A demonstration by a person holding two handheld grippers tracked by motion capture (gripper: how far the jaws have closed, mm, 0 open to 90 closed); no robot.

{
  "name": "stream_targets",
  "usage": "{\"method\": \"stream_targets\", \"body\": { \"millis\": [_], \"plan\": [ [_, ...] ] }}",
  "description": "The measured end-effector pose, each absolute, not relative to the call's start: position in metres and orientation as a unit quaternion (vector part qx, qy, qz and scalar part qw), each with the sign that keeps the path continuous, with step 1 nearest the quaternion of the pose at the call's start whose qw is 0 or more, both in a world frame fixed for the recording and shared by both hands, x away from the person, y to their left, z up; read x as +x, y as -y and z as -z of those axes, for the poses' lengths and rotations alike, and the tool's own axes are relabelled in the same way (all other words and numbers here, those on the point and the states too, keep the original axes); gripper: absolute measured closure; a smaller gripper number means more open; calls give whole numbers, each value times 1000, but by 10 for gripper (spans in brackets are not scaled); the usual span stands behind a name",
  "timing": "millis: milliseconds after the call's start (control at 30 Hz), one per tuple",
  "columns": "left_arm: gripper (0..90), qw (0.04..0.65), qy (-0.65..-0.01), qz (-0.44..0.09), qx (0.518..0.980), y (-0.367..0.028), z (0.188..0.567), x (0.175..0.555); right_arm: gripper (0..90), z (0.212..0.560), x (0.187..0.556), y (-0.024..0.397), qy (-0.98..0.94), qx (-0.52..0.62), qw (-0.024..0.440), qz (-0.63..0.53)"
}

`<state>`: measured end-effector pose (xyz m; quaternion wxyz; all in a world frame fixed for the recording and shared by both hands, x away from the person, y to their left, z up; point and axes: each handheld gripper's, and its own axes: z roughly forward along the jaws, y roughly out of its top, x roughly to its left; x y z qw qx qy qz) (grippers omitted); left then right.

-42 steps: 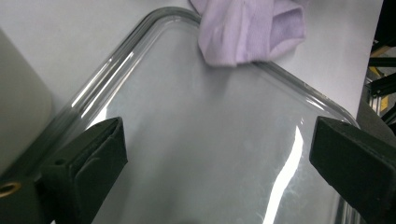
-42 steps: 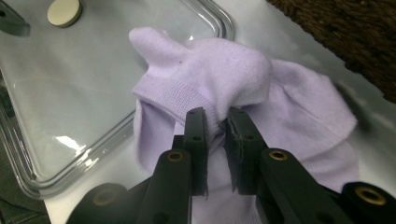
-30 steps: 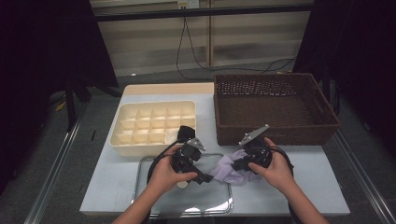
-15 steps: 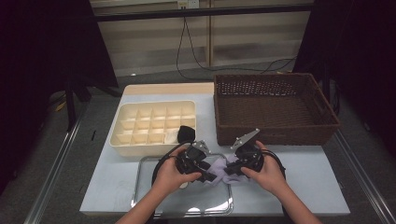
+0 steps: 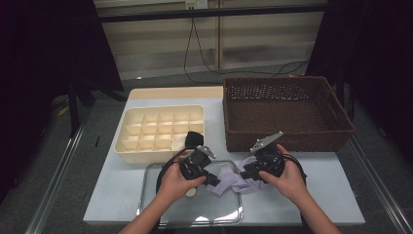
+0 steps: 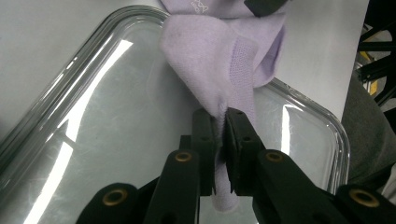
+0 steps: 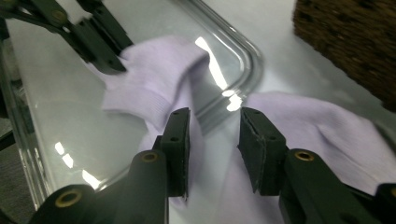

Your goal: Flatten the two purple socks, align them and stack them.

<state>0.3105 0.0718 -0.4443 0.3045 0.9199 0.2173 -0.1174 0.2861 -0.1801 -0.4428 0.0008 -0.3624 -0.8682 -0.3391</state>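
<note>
A lilac sock (image 5: pixel 229 181) lies crumpled over the right rim of a clear glass tray (image 5: pixel 195 214), between both hands. My left gripper (image 5: pixel 213 179) has just been closing, and in the left gripper view its jaws (image 6: pixel 221 123) pinch a raised fold of the sock (image 6: pixel 210 51). My right gripper (image 5: pixel 246 172) has just been opening. In the right gripper view its jaws (image 7: pixel 215 126) stand apart over the sock (image 7: pixel 317 126) without pressing it. The left gripper (image 7: pixel 117 64) holds the sock's cuff end there.
A cream divided organizer (image 5: pixel 160 131) sits behind the tray, with a black item (image 5: pixel 194 139) at its near right corner. A brown wicker basket (image 5: pixel 287 112) stands at the back right. The tray's rim (image 7: pixel 247 56) runs under the sock.
The left gripper's jaws have closed onto a fold of the sock, and the right gripper's jaws have parted. Both hands stay about where they were.
</note>
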Motion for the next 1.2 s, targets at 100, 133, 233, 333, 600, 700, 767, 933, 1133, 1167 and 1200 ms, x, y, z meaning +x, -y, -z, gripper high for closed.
{"method": "stream_targets", "body": {
  "millis": [100,133,233,333,600,700,767,933,1133,1167,1200],
  "plan": [
    [832,297,-204,117,925,-74,442,313,644,444,287,183,866,-367,0,339],
    [832,304,-214,121,920,-74,442,312,647,444,287,184,866,-368,-2,338],
    [832,301,-207,117,924,-75,441,313,650,445,288,184,867,-369,-2,334],
    [832,310,-216,118,918,-74,441,312,638,447,287,181,868,-367,5,335],
    [828,318,-211,118,917,-74,439,312,599,449,282,162,874,-342,25,344],
    [826,326,-224,120,910,-75,440,310,596,454,280,154,877,-340,31,339],
    [824,328,-217,122,911,-76,439,310,598,457,280,148,880,-335,32,335],
    [823,335,-218,121,909,-76,436,311,756,460,278,141,885,-327,42,328],
    [826,351,-228,131,899,-78,433,311,845,455,280,150,884,-332,29,328],
    [826,360,-231,131,894,-77,433,311,846,452,280,154,882,-337,19,330],
    [827,361,-231,131,894,-77,432,311,846,448,281,159,880,-340,8,333]
  ]
}}
